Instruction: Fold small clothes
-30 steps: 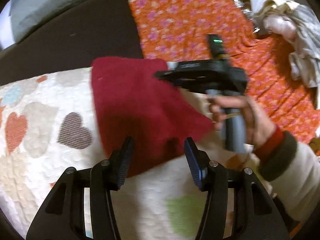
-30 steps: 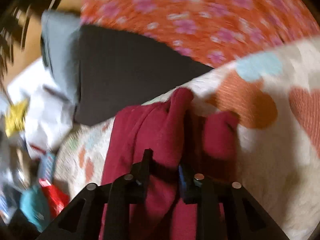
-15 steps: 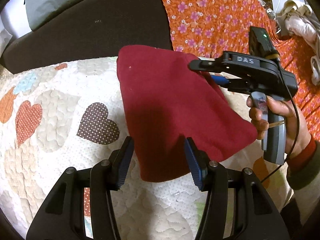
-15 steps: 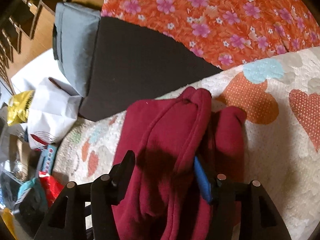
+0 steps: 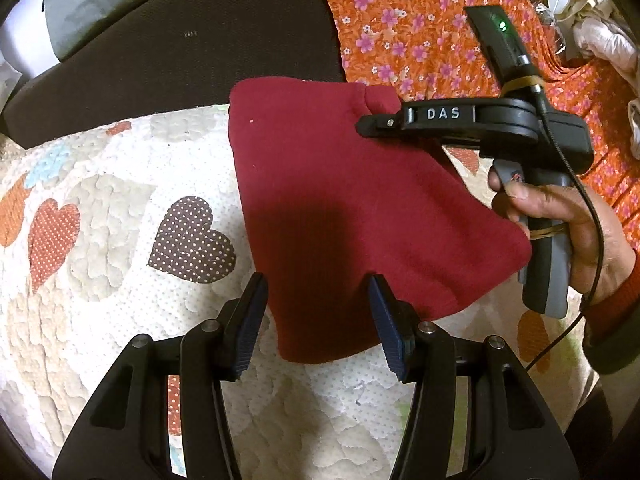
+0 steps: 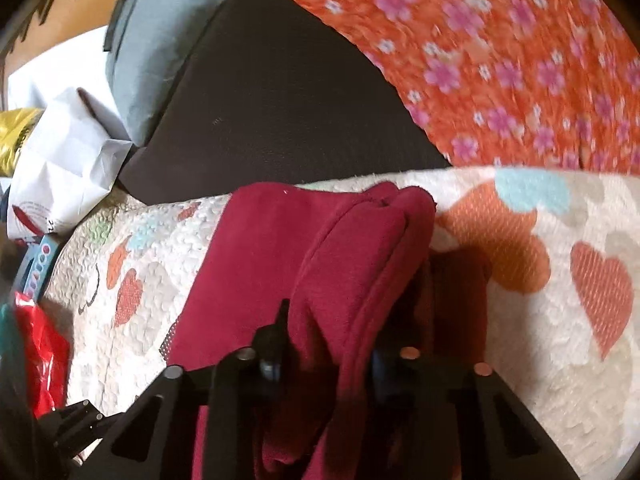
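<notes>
Looking along our left tool (image 5: 316, 304) first, we see its two blue-padded fingers (image 5: 250, 320) spread wide apart with nothing between the pads. Just beyond them a dark red garment (image 5: 352, 208) lies folded on a white quilt (image 5: 100, 200) patched with hearts; its near edge falls between the two fingers, but the pads do not press it. Our right tool (image 5: 374, 126), marked DAS on its side, reaches in from the right, and its tip meets the garment's far right corner, where the cloth puckers. Our right hand (image 5: 576, 228) wraps the grey handle. Behind the quilt lie a dark brown cushion (image 5: 180, 52) and an orange cloth with pink flowers (image 5: 432, 24). A pale bundle of fabric (image 5: 600, 36) sits at the far right.

Turning to the right wrist view, which is somewhat blurred, we see the red garment (image 6: 304, 272) bunched in thick folds rising straight up from our right tool (image 6: 324, 356). Its fingers are drawn close and pinch a fold of that cloth between them. The quilt (image 6: 560, 320) spreads to the right, with the brown cushion (image 6: 272, 100) and flowered cloth (image 6: 500, 60) beyond it. A grey pillow (image 6: 160, 40), white paper bag (image 6: 64, 152) and red plastic wrapper (image 6: 44, 356) crowd the left edge.
</notes>
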The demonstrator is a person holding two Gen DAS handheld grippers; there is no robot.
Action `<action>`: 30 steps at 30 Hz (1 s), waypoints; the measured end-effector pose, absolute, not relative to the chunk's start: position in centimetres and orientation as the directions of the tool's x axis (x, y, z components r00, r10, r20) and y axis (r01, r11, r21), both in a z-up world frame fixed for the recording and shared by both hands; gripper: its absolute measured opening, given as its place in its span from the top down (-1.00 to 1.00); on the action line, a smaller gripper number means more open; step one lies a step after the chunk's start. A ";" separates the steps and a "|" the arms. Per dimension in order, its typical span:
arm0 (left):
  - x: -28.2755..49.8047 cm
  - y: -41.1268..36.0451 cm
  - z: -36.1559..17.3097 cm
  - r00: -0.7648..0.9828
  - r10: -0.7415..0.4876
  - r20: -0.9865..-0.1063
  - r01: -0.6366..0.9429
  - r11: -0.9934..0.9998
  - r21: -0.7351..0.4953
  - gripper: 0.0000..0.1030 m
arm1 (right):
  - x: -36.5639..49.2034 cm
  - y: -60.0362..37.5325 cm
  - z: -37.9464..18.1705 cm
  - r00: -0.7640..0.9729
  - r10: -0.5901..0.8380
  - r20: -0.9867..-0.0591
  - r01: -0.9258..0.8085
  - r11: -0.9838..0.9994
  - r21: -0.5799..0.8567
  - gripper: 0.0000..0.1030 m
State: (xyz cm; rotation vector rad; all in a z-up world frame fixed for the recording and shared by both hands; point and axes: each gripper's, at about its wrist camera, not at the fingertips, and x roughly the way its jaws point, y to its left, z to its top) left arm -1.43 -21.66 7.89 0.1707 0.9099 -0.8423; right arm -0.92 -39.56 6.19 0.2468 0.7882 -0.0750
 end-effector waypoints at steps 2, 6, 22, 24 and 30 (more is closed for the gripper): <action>-1.5 -21.7 7.8 0.331 -0.567 -0.754 0.705 0.680 -0.202 -0.01 | -1.0 -39.3 6.8 0.723 0.020 -0.691 0.144 0.973 0.179 0.58; -1.5 -21.7 7.7 0.336 -0.562 -0.755 0.703 0.684 -0.197 -0.01 | -1.1 -38.3 8.5 0.758 0.028 -0.651 0.092 0.984 0.150 0.61; -0.3 -21.0 7.2 0.356 -0.541 -0.762 0.662 0.722 -0.203 -0.01 | -6.3 -40.8 8.9 0.759 0.024 -0.651 0.151 0.966 0.212 0.45; -0.3 -21.1 7.0 0.353 -0.539 -0.765 0.657 0.725 -0.207 -0.01 | -7.4 -39.5 9.6 0.765 0.048 -0.642 0.103 0.975 0.196 0.45; -0.3 -21.2 6.9 0.354 -0.534 -0.767 0.651 0.730 -0.208 -0.01 | -7.6 -36.8 8.3 0.727 0.088 -0.680 0.028 0.987 0.158 0.45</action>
